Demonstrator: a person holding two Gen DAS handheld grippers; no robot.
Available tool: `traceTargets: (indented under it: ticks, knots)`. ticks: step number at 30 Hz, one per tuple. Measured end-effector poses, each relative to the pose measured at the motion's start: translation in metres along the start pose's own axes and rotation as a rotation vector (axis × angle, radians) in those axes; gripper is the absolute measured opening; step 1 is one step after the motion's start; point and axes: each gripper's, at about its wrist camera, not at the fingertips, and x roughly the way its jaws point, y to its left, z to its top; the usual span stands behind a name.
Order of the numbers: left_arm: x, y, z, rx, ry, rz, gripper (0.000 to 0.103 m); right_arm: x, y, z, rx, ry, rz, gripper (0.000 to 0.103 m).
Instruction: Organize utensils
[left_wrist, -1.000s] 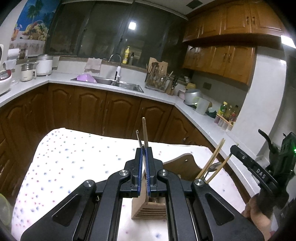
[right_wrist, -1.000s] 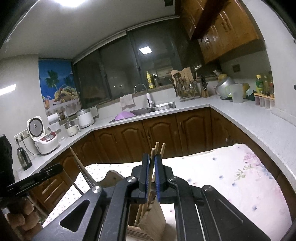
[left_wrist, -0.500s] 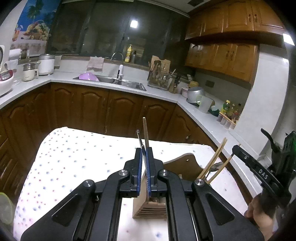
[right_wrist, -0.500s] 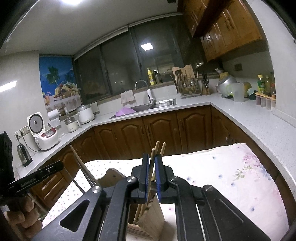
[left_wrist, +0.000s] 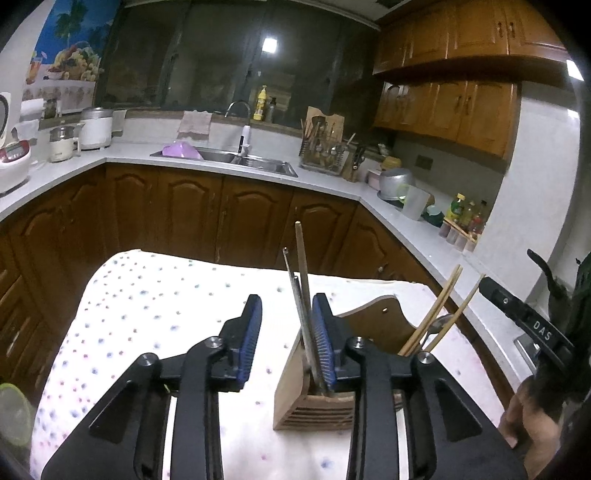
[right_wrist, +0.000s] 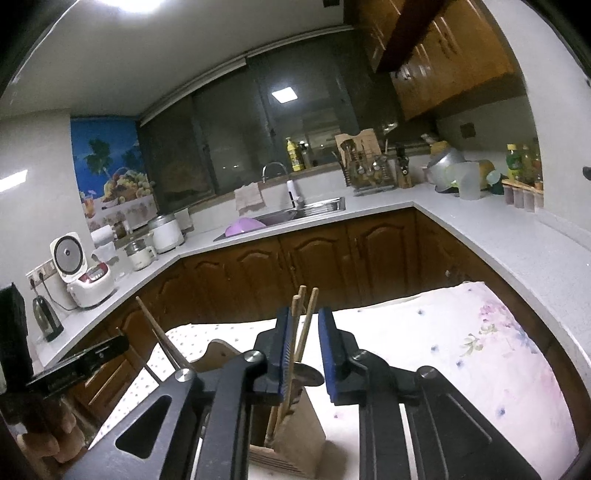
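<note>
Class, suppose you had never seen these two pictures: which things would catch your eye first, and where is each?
First, the left tongs, wide open low in the foreground, with two thin utensils beside one blue pad. These stand in a wooden holder on the dotted tablecloth. In the right wrist view, the right tongs gape around wooden chopsticks in that holder.

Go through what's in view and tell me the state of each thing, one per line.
Left tool: open, around standing utensils.
Right tool: open, chopsticks between its pads.
Wooden holder: upright on the table.
Metal utensil and wooden stick: standing in the holder.
Chopsticks: in the holder, leaning.
Floral tablecloth: spread flat.
</note>
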Motion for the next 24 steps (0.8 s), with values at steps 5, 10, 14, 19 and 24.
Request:
traceTargets:
  ticks: [5,10,14,19,24]
  knots:
    - [-0.005,0.004,-0.002,-0.012,-0.013,0.013,0.054,-0.003,-0.005,0.000,0.012,0.000,-0.002,0.033]
    - [-0.008,0.001,-0.003,-0.002,-0.020,0.027,0.066,-0.006,-0.005,0.000,0.013,-0.004,-0.004,0.046]
    - [-0.014,0.001,-0.005,0.000,-0.028,0.054,0.090,-0.007,-0.005,-0.001,0.019,-0.002,0.010,0.079]
    - [-0.024,0.006,-0.011,-0.009,-0.039,0.079,0.097,-0.015,0.000,-0.005,0.002,-0.005,0.011,0.081]
    - [-0.036,0.008,-0.017,-0.015,-0.033,0.079,0.098,-0.026,0.004,-0.006,-0.003,-0.007,0.019,0.081]
